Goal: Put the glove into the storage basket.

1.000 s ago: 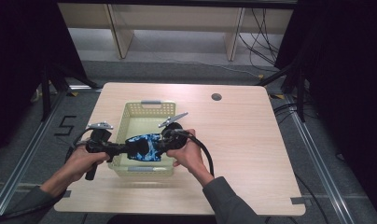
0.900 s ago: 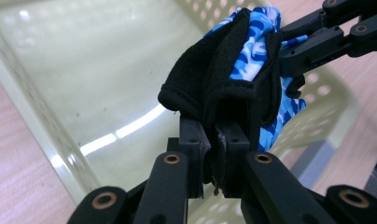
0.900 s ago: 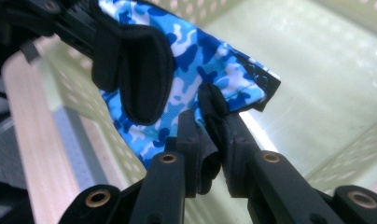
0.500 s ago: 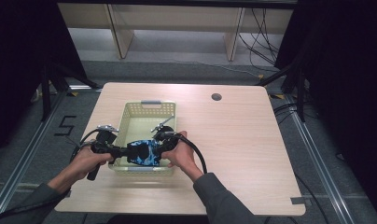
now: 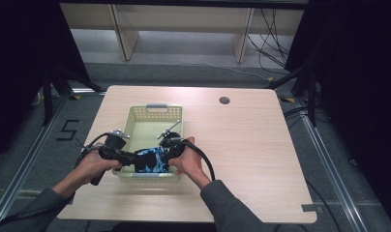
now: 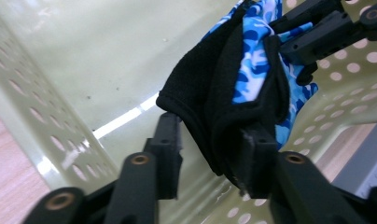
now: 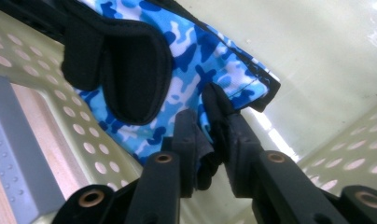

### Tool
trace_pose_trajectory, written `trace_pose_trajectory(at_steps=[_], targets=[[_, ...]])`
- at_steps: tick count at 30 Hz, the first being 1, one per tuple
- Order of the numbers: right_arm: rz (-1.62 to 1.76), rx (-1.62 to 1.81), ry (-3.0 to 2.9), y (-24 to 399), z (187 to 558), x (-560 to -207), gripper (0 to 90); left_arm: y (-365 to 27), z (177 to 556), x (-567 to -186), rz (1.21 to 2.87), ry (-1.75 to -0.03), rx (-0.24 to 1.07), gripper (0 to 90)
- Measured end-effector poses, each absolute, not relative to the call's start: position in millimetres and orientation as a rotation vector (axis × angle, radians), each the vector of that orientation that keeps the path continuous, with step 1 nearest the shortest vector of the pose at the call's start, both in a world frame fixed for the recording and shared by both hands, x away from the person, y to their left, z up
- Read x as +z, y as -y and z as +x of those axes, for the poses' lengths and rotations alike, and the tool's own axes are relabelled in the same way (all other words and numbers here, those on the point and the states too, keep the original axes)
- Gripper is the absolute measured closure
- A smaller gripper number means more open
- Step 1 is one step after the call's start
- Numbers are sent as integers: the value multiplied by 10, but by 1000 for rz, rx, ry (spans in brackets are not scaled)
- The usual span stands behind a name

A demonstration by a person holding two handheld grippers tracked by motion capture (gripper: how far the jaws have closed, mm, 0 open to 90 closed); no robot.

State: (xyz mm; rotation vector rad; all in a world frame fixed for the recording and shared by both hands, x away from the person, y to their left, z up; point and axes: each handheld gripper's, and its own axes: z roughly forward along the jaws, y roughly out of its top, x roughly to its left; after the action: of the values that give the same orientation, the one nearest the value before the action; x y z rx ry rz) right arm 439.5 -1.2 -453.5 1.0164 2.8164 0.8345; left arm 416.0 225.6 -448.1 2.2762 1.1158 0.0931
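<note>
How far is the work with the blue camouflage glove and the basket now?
Done: the blue camouflage fabric glove is down inside the pale green perforated plastic basket. In hand: the left gripper has just been opening around it, while the right gripper pinches its edge. Left: release it and withdraw both.

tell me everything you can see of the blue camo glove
The glove is soft fabric, blue, white and navy camouflage with black panels and black edging. It hangs crumpled just inside the pale green perforated basket, at its near wall. The right gripper pinches its edge; the left gripper, jaws just opening, stands loosely around a black fold.
</note>
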Motion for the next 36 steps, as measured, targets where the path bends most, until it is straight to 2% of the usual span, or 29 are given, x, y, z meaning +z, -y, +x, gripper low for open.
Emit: trace_pose_trajectory(at_steps=[3,7,21,26,36], targets=[[1016,820,-2809,18,4392,-4539,740,-2271,4170,-4454,2299,-1136,102,540],[1034,835,-2783,23,4394,-4520,631,-2285,4175,-4402,2252,-1188,117,469],[1031,1065,-2661,167,4289,-4210,448,-2229,4105,-4255,2189,-1195,132,368],[1024,1129,-2607,314,4239,-4128,407,-2187,4011,-4184,2134,-1171,122,305],[1029,1242,-2535,652,4113,-3965,363,-2029,3800,-4073,2068,-1104,117,254]])
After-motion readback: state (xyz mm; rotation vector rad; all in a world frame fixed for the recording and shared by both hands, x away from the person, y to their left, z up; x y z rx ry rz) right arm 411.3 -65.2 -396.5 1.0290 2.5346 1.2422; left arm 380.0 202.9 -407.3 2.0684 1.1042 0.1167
